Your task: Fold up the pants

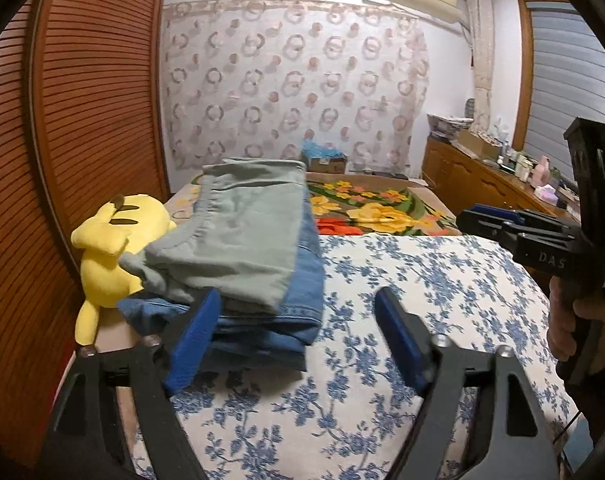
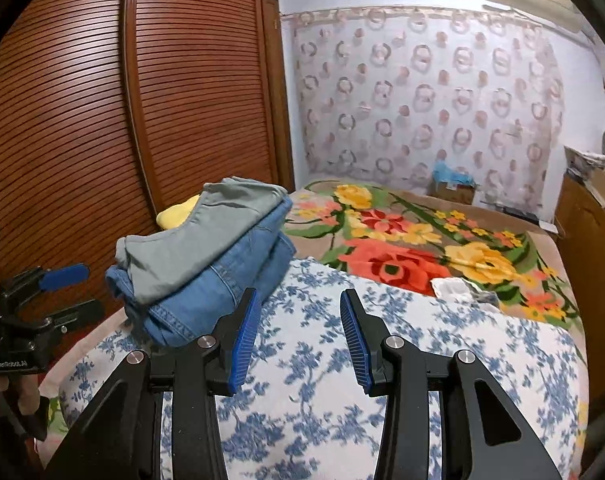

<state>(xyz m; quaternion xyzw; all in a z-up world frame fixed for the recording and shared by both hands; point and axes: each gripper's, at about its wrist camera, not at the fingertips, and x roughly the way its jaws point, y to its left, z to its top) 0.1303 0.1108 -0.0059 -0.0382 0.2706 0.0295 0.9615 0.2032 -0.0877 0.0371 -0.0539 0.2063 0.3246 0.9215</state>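
Folded grey-green pants (image 1: 238,236) lie on top of folded blue jeans (image 1: 286,320) in a stack at the left edge of the bed; the stack also shows in the right wrist view, with the grey-green pants (image 2: 206,232) above the jeans (image 2: 222,288). My left gripper (image 1: 298,336) is open and empty, its left finger close to the front of the stack. My right gripper (image 2: 298,336) is open and empty over the blue-flowered sheet (image 2: 342,380), just right of the stack. The right gripper shows at the right in the left wrist view (image 1: 498,220). The left gripper shows at the left in the right wrist view (image 2: 70,292).
A yellow plush toy (image 1: 110,256) lies against the stack beside the brown slatted wardrobe (image 1: 82,120). A bright floral blanket (image 2: 422,240) covers the far half of the bed. A cardboard box (image 2: 454,188) sits at the far end. A wooden dresser (image 1: 482,184) with clutter stands at the right.
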